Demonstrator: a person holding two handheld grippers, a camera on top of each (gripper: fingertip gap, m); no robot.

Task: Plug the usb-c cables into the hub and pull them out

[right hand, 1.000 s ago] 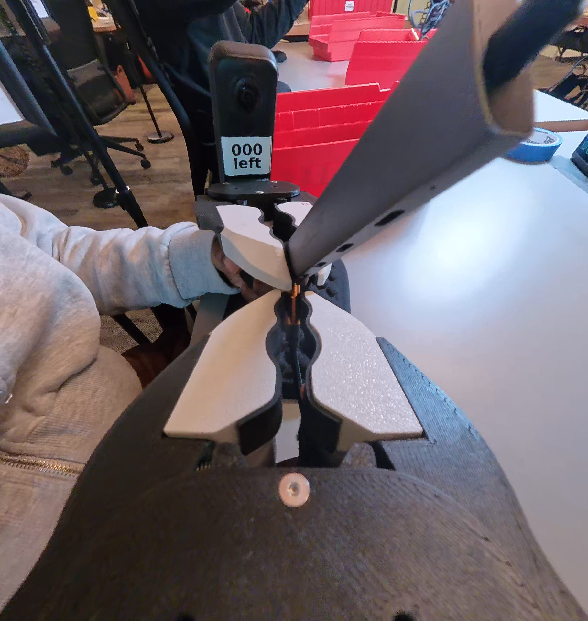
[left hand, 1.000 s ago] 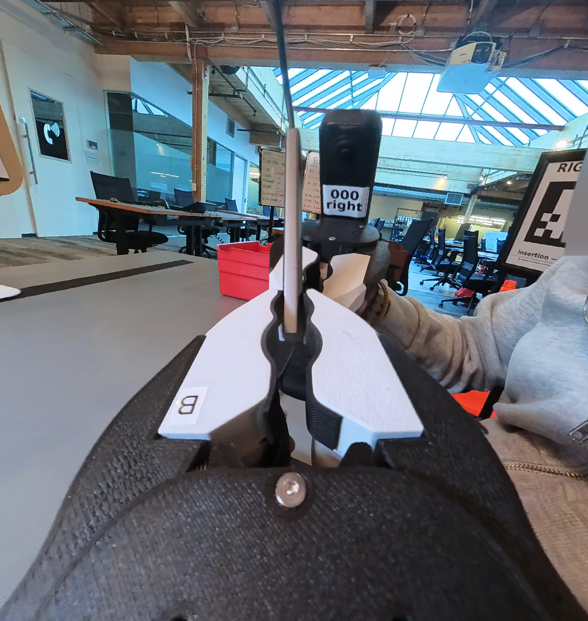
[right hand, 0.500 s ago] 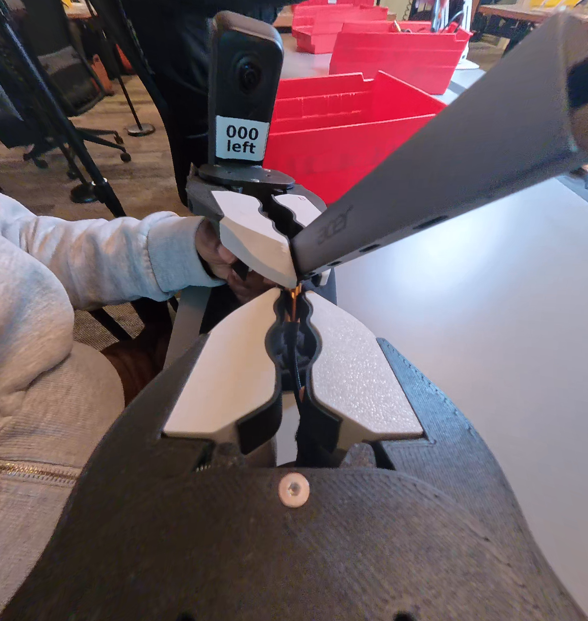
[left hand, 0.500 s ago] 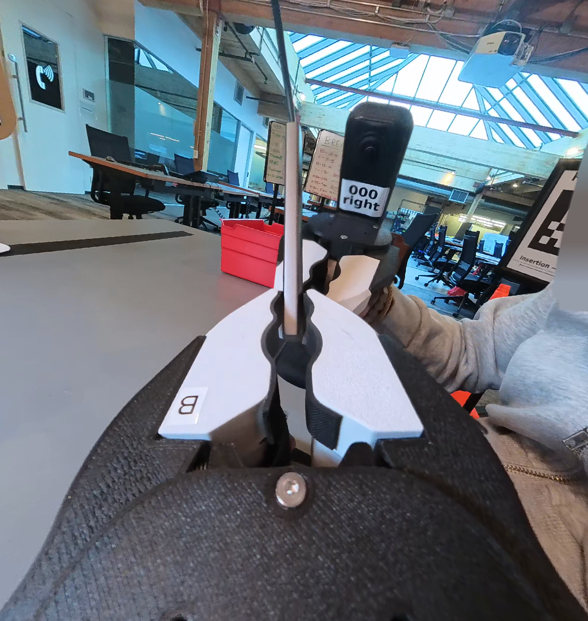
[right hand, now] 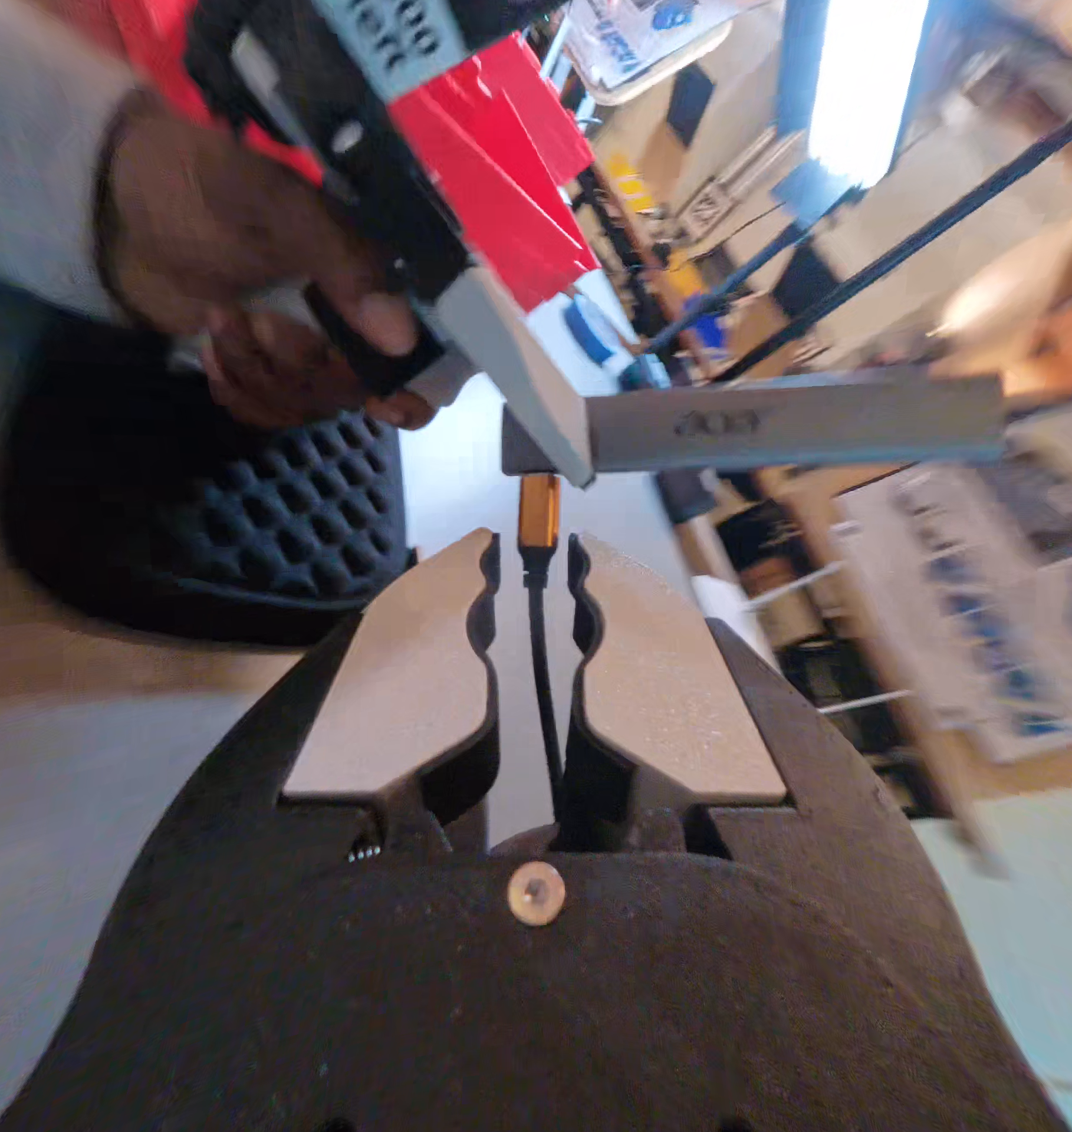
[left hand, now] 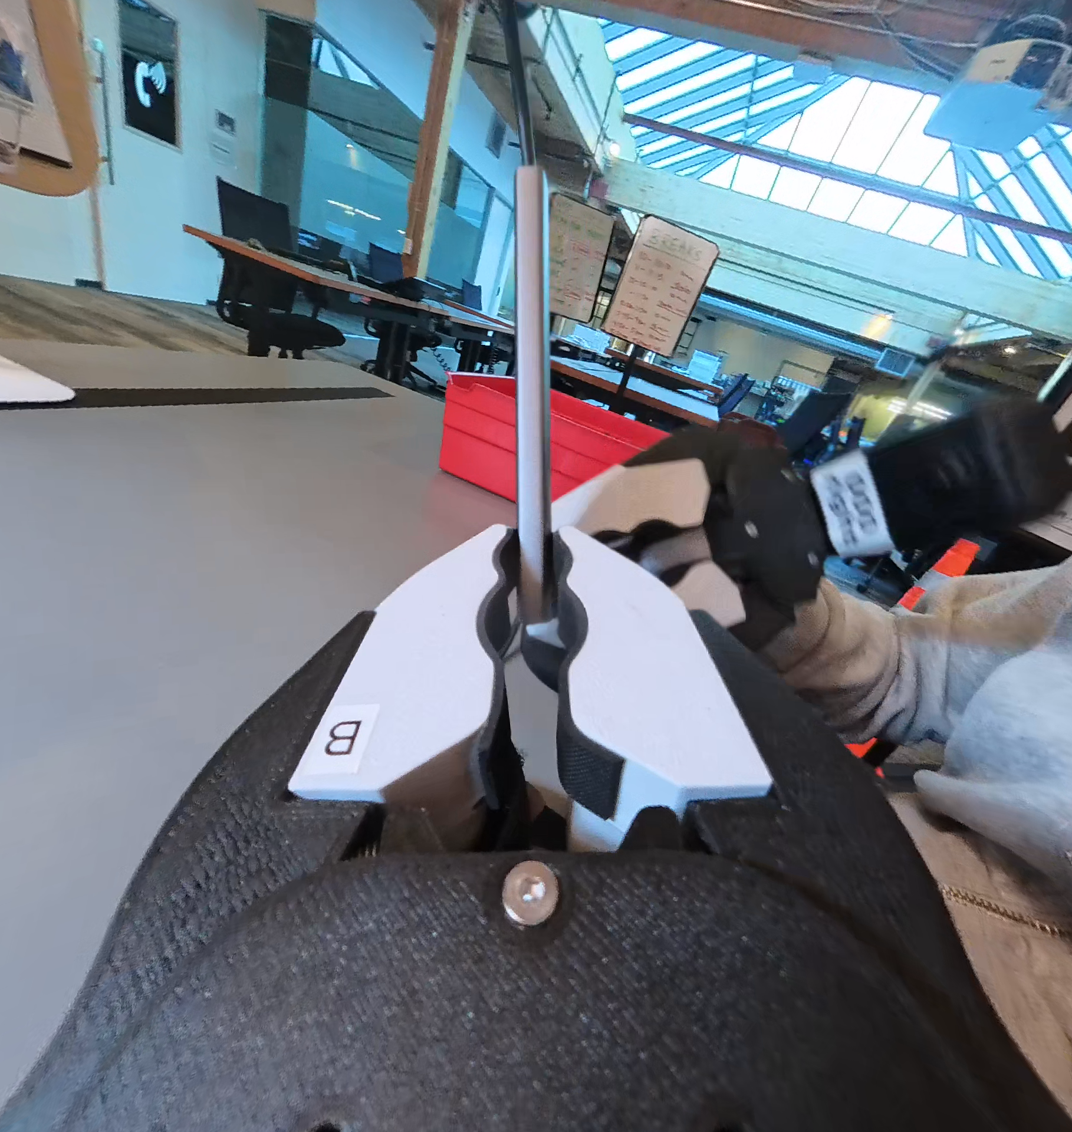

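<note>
My left gripper (left hand: pixel 532 536) is shut on the grey hub (left hand: pixel 532 367), which stands edge-on out of the jaws with its own black cable (left hand: pixel 517 73) leading upward. In the blurred right wrist view the hub (right hand: pixel 791 422) lies across the frame, held by the left gripper's finger (right hand: pixel 509 367). An orange usb-c plug (right hand: pixel 538 511) sits with its tip in the hub's near end. Its black cable (right hand: pixel 543 661) runs back between my right gripper's fingers. My right gripper (right hand: pixel 532 542) is open, its tips just behind the plug and apart from it. It also shows, tilted sideways, in the left wrist view (left hand: pixel 662 527).
The grey table (left hand: pixel 184 520) spreads to the left, with a red bin (left hand: pixel 490 441) at its far side. More red bins (right hand: pixel 490 184) and a blue tape roll (right hand: pixel 582 324) lie beyond the hub. The person's grey sleeve (left hand: pixel 950 674) fills the right.
My right gripper has opened and let go of the orange plug, which stays in the hub. The right gripper has rolled onto its side and drawn back a little. The left keeps its hold.
</note>
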